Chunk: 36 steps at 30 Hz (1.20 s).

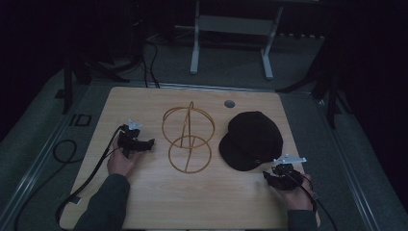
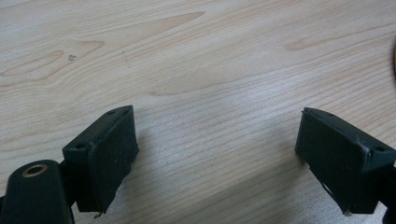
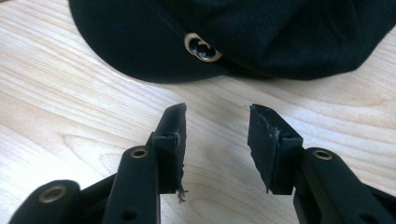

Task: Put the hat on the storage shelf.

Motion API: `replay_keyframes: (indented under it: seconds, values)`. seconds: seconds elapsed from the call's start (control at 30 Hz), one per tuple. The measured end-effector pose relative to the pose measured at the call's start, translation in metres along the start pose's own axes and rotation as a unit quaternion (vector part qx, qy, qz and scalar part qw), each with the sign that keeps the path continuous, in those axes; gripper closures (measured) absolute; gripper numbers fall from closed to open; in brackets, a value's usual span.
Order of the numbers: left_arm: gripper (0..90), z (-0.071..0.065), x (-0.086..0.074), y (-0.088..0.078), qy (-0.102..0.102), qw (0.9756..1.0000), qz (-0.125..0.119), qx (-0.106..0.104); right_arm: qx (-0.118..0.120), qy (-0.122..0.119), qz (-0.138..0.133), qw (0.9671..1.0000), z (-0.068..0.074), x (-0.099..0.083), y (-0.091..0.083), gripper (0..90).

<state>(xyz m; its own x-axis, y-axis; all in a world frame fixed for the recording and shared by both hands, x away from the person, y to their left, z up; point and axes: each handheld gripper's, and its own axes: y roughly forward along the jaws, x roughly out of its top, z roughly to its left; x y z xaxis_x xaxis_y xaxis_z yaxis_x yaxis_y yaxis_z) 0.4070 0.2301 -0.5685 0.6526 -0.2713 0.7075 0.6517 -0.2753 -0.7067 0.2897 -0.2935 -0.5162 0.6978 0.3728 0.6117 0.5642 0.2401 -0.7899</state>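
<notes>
We see the black cap (image 3: 243, 32) just ahead of the right gripper (image 3: 217, 135), jaws half spread, nothing between; left gripper (image 2: 215, 154) spread wide, farther off.

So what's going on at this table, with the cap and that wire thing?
A person sits at a wooden table holding a two-jaw tool in each hand. The right tool points at the edge of a black cap, jaws partly open with nothing between them and not touching the cap. The left tool rests wide open over bare wood, beside a gold wire hat stand in the middle. Nothing is gripped yet.
</notes>
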Motion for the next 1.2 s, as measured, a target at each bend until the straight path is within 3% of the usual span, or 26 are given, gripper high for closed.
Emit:
replay_keyframes:
  seconds: [0.2,0.33,0.47,0.83,1.2]
  values:
    - [12.4,0.000,0.000,0.000,-0.001,1.0000,-0.001,0.000,0.011,-0.039,0.022,0.9989,0.005,0.010,-0.003,56.0]
    - [12.5,0.000,0.000,0.001,-0.003,1.0000,-0.002,0.001,0.039,-0.069,0.030,0.9964,0.010,0.020,-0.007,57.8]
    - [12.5,0.000,0.000,0.001,-0.004,1.0000,-0.002,0.001,0.039,-0.089,0.041,0.9944,0.016,0.031,-0.009,56.7]
    - [12.6,0.000,0.001,0.001,-0.004,1.0000,-0.001,0.001,0.036,-0.119,0.045,0.9912,0.025,0.064,-0.010,57.2]
    - [13.0,0.000,0.001,0.001,-0.005,1.0000,-0.001,0.003,0.031,-0.139,0.056,0.9882,0.031,0.093,-0.004,51.8]
